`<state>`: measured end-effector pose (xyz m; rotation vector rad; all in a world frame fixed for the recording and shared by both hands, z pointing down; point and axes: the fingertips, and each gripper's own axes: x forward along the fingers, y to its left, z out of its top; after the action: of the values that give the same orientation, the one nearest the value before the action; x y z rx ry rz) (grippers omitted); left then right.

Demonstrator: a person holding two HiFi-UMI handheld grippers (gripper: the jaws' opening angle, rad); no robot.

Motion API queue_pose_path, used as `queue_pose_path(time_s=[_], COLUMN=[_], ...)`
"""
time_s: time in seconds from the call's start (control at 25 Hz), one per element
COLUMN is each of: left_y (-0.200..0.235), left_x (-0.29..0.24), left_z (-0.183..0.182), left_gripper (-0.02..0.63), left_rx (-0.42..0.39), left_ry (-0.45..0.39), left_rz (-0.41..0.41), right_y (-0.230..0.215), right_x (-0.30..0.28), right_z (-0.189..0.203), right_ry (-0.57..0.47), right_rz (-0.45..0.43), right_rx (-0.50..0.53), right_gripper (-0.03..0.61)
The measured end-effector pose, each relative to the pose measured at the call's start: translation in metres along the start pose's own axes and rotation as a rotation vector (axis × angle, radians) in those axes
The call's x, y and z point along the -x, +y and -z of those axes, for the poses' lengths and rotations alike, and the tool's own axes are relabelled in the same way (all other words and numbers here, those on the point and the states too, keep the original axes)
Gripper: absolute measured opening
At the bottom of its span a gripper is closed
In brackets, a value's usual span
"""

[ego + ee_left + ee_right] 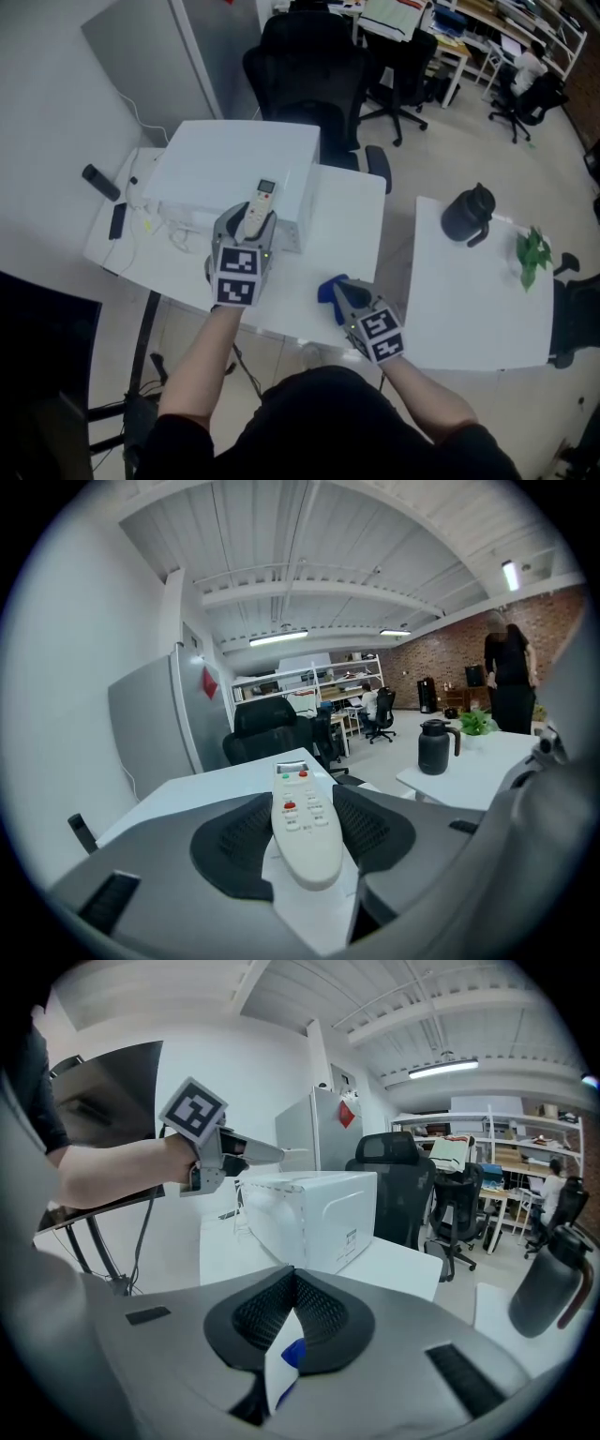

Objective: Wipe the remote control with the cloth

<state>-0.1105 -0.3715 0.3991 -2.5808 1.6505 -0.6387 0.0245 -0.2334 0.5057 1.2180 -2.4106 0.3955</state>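
Observation:
A white remote control [260, 202] [305, 827] with red and green buttons sits lengthwise between the pads of my left gripper [251, 222] [306, 844]. The pads press its sides, and it is held over the front of a white box [234, 159]. My right gripper [341, 295] [292, 1321] is shut on a blue cloth [328, 285], low over the table's near edge. In the right gripper view the cloth [280, 1365] shows as a white and blue fold pinched between the pads. That view also shows the left gripper [225, 1159] up beside the box.
The white table [352, 220] carries the box, cables and two dark handsets [100, 182] [117, 220] at its left. A second table [469, 314] on the right holds a black jug [469, 214] and a green plant [532, 251]. Black office chairs [309, 66] stand behind.

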Motion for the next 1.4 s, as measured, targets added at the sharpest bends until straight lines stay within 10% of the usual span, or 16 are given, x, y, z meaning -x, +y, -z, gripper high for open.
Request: queue_pose_path(time_s=[0.52, 0.96, 1.4], left_y=[-0.089, -0.150, -0.162], left_x=[0.101, 0.114, 0.111], left_z=[0.071, 0.143, 0.150], left_gripper=[0.202, 0.202, 0.202], left_rx=[-0.133, -0.142, -0.182], left_ry=[-0.031, 0.076, 0.090], left_rz=[0.100, 0.184, 0.213], right_y=[-0.014, -0.024, -0.037], right_x=[-0.018, -0.075, -0.093], right_z=[0.055, 0.161, 0.193], right_ry=[0.111, 0.425, 0.549], right_rz=[0.034, 0.019, 0.048], right_rx=[0.025, 0.118, 0.110], right_gripper=[0.010, 0.247, 0.165])
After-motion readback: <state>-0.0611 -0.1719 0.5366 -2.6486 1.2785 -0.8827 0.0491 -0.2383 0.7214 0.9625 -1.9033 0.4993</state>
